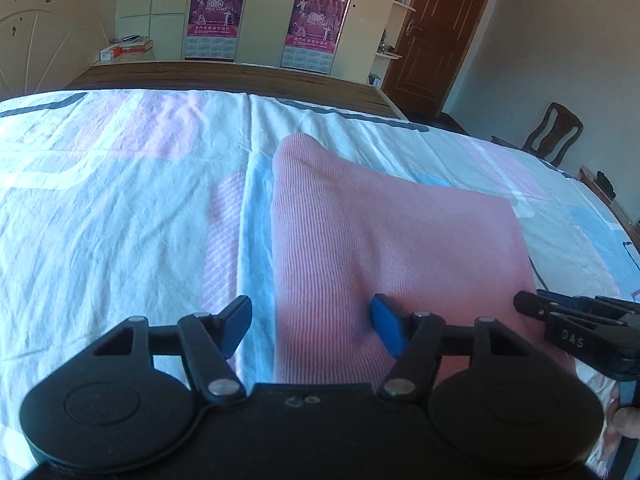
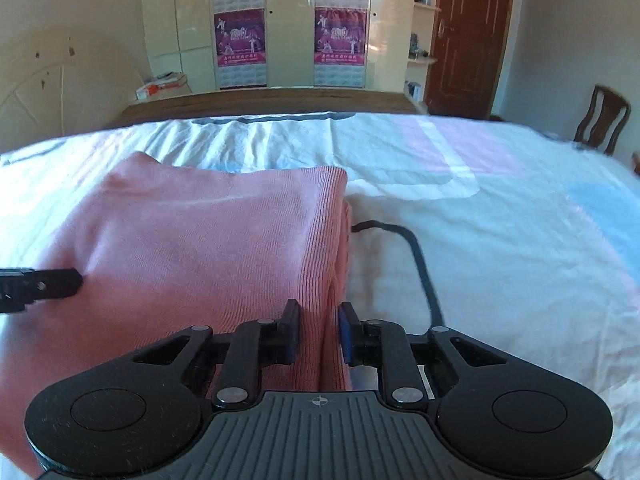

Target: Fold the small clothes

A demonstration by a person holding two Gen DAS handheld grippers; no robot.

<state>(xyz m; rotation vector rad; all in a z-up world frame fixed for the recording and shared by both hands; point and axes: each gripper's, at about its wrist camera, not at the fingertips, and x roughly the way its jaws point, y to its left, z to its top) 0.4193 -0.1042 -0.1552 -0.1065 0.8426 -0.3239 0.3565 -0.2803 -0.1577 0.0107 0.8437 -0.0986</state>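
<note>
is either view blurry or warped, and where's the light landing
Left wrist view: bed edge bows from fisheye, sunlight whitens the sheet at left, pink garment slightly soft. Right wrist view: same bowing, wooden chair at right smeared, wardrobe doors glossy with reflection.

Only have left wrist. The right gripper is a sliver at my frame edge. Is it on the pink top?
Observer: Yes. The right gripper looks closed on a ridge of the pink top, at its right edge.
Operator: Single layer there?
Observer: No, stacked layers show along that edge, so it's already folded.
Operator: Anything beside it?
Observer: A black cable lies on the sheet, just right of that edge.
</note>
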